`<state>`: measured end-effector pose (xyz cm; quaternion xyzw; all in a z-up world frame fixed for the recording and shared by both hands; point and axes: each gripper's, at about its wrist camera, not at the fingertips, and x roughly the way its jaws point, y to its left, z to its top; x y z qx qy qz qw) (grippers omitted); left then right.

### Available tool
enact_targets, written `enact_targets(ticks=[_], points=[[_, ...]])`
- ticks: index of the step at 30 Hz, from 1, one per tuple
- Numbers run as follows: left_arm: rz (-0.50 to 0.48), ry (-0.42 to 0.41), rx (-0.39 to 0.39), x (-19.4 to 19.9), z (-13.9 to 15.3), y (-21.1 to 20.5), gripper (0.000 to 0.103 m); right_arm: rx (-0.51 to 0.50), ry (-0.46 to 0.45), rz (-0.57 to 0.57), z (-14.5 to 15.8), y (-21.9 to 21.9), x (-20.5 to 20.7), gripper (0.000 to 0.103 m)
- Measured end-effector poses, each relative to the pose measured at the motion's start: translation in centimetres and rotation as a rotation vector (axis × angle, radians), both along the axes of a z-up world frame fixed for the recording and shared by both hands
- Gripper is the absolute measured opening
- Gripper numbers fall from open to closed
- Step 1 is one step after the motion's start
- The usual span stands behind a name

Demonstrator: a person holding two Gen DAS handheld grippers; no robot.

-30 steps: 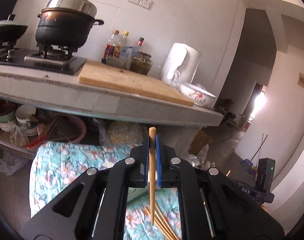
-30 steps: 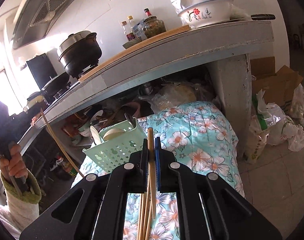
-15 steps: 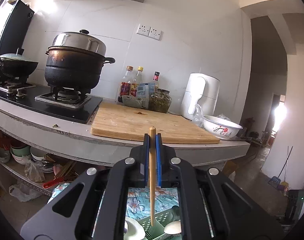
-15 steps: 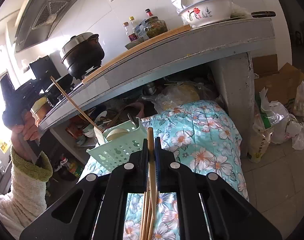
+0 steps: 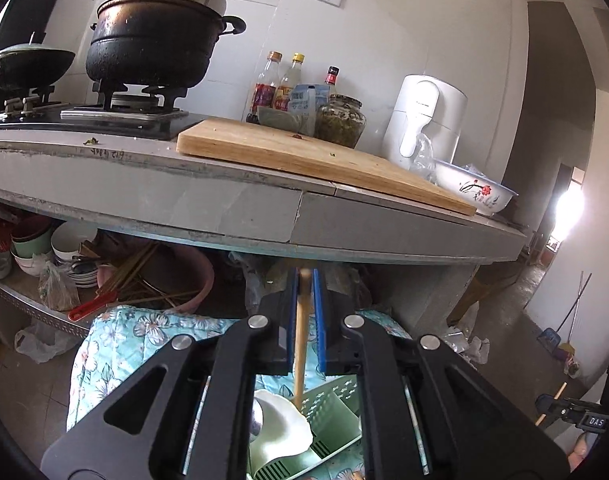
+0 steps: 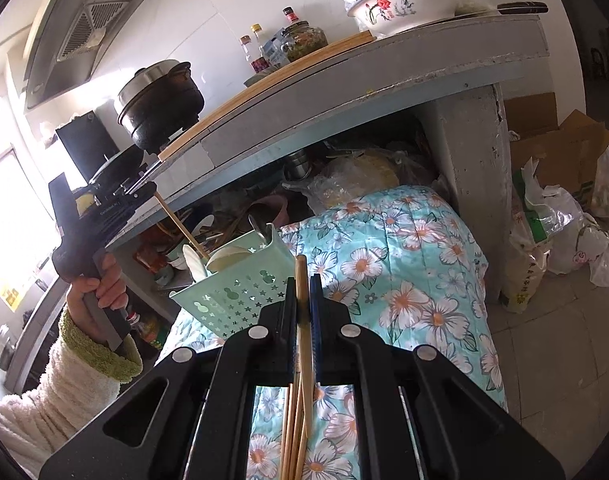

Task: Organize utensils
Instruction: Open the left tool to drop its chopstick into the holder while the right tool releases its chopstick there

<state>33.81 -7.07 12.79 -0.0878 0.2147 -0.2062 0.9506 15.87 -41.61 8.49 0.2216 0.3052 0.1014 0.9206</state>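
Daylight fills the room. A bright window (image 6: 8, 216) at the left of the right wrist view blows out to white, and a doorway (image 5: 570, 204) glares far right in the left wrist view. The grey concrete worktop (image 5: 240, 208) shades the shelf beneath. Fisheye bending curves its edge; dark vignette rings the corners. Focus is mostly sharp.

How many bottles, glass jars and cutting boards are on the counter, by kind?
bottles: 3
glass jar: 1
cutting board: 1
Total: 5
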Motion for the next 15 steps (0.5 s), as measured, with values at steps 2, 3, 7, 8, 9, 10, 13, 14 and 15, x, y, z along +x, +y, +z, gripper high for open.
enact_targets(ticks=[2,3,7,8,9,10,13,14,15], points=[[0.000,0.001,-0.002,-0.3,-0.1,0.3,0.025,0.001,-0.003,-0.007,0.2,0.0,0.0,0.006],[-0.003,0.000,-0.007,-0.5,-0.1,0.5,0.027,0.001,-0.005,-0.009,0.3,0.0,0.1,0.006],[-0.007,-0.015,-0.028,-1.9,0.4,1.4,0.034,-0.011,-0.020,-0.023,1.0,0.4,-0.2,0.006],[-0.009,-0.019,-0.038,-2.4,0.6,1.7,0.035,-0.013,-0.027,-0.027,1.4,0.5,-0.3,0.006],[-0.012,-0.022,-0.049,-2.9,0.6,2.2,0.037,-0.016,-0.036,-0.031,1.7,0.6,-0.4,0.006],[-0.013,-0.024,-0.059,-3.4,0.7,2.6,0.038,-0.020,-0.046,-0.033,2.1,0.7,-0.5,0.006],[-0.014,-0.012,-0.078,-4.9,0.1,3.9,0.040,-0.025,-0.091,-0.035,4.1,1.1,-0.8,0.006],[-0.014,-0.005,-0.080,-5.4,-0.2,4.3,0.041,-0.027,-0.108,-0.034,4.8,1.1,-0.8,0.006],[-0.015,0.003,-0.082,-5.8,-0.5,4.6,0.042,-0.031,-0.132,-0.034,5.8,1.2,-0.7,0.006]])
